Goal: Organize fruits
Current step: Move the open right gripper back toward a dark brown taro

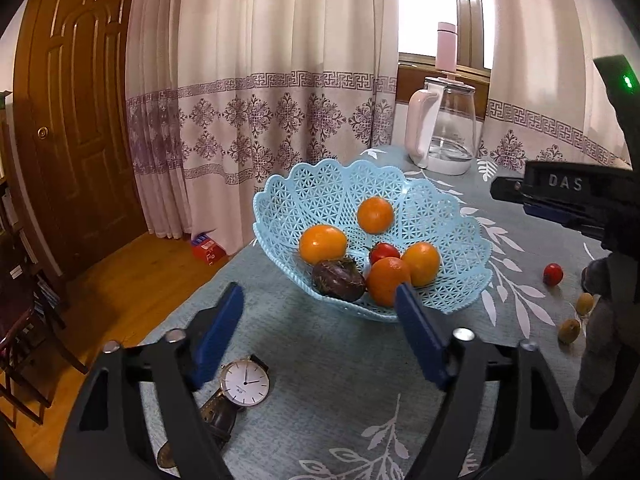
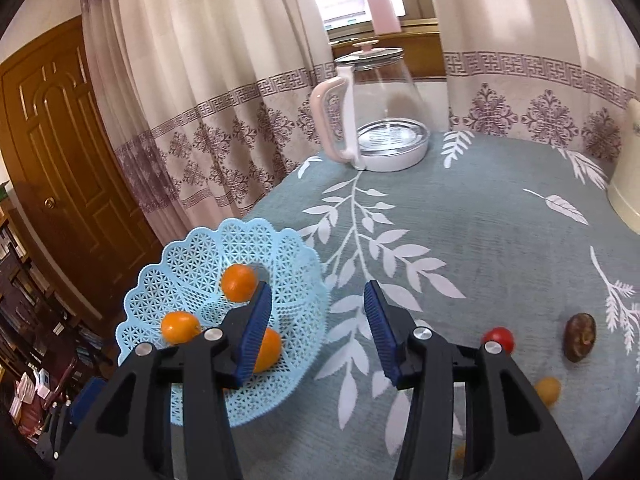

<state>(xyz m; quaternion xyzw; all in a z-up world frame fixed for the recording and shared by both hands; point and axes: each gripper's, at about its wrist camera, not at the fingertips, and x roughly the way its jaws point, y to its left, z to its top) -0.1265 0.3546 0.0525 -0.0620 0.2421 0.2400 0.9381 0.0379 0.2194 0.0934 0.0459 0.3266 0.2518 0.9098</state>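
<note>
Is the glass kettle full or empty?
Empty: the kettle is clear glass, and its metal bottom shows with no water line.

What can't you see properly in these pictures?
- Watch strap: left view, hidden behind the left gripper.
- Basket fruit: right view, partly covered by the right gripper.
- Small yellow fruit: right view, mostly hidden behind the gripper.
- Cream thing: right view, cut off by the edge.

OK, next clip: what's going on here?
A person with a handheld gripper in each hand is gathering fruit into a blue lattice basket. It already holds four oranges, a red tomato and a dark purple fruit. Both the left gripper and right gripper are open and empty. A red tomato, a brown fruit and small yellow fruits lie on the tablecloth.
</note>
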